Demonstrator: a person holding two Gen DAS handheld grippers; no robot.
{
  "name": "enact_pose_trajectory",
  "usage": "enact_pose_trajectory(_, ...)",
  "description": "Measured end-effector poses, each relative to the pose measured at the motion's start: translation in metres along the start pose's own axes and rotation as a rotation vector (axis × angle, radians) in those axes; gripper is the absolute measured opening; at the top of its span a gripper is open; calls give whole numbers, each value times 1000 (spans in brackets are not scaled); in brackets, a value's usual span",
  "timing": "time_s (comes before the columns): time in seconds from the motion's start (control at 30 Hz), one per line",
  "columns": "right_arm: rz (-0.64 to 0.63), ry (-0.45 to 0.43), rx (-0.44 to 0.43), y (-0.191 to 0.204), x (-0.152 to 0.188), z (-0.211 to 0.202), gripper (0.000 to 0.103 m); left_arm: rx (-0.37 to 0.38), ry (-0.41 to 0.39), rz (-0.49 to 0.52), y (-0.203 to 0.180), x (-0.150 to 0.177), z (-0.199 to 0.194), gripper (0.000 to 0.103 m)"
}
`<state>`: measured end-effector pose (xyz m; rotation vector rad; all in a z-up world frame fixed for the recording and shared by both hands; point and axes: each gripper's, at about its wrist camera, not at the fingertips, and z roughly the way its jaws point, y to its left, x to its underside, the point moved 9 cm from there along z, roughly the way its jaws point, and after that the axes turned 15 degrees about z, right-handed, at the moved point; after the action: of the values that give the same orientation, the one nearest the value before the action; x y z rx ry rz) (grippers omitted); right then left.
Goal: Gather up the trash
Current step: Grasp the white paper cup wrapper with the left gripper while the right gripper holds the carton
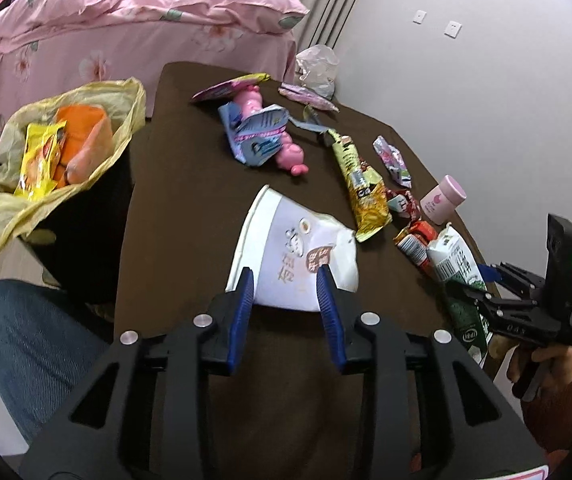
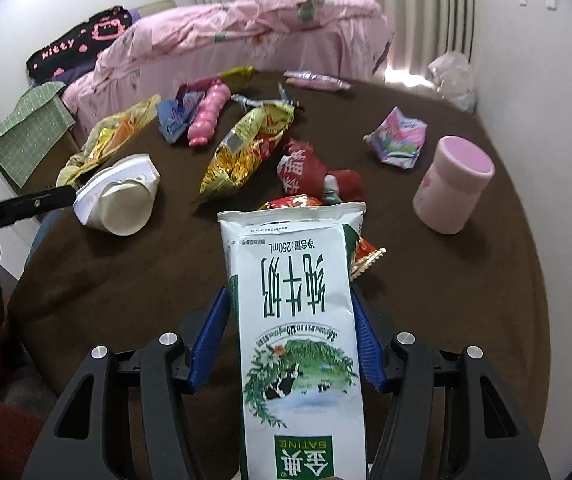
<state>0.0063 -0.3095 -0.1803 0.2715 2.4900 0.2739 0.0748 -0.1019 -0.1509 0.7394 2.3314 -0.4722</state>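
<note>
Milk carton [image 2: 300,344] fills my right view, white with green print, cow scene, top seam flattened. Right gripper [image 2: 290,334] pinches it across the sides. My left gripper [image 1: 286,292] is part spread, jaws either side of a crushed white paper cup [image 1: 292,248] lying on its side on the brown table [image 1: 189,208]; I see no pad pressing it. Wrappers, a yellow snack bag [image 1: 364,196], pink toy [image 1: 281,148] litter the table. Bin [image 1: 65,200] with yellow liner sits at the table's left edge, part full.
</note>
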Motion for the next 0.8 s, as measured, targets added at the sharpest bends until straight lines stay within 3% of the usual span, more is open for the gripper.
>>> enact_pose_trajectory(0.17,-46,-6,2,8,-12,-1,55,6,-1,-9,0,5,-4,32)
enact_pose_trajectory(0.43,-25,-265,-79,18,-49,-70,55,48,19,-71,4,16,-6,49)
enact_pose_trajectory(0.53,5,-351,-130,21,-60,-87,55,86,29,-129,7,16,3,51)
enact_pose_trajectory(0.63,-5,-378,-124,23,-61,-88,55,73,57,-188,15,14,19,51)
enact_pose_trajectory(0.8,-38,-383,-123,28,-53,-81,55,29,27,-268,32,-4,27,49)
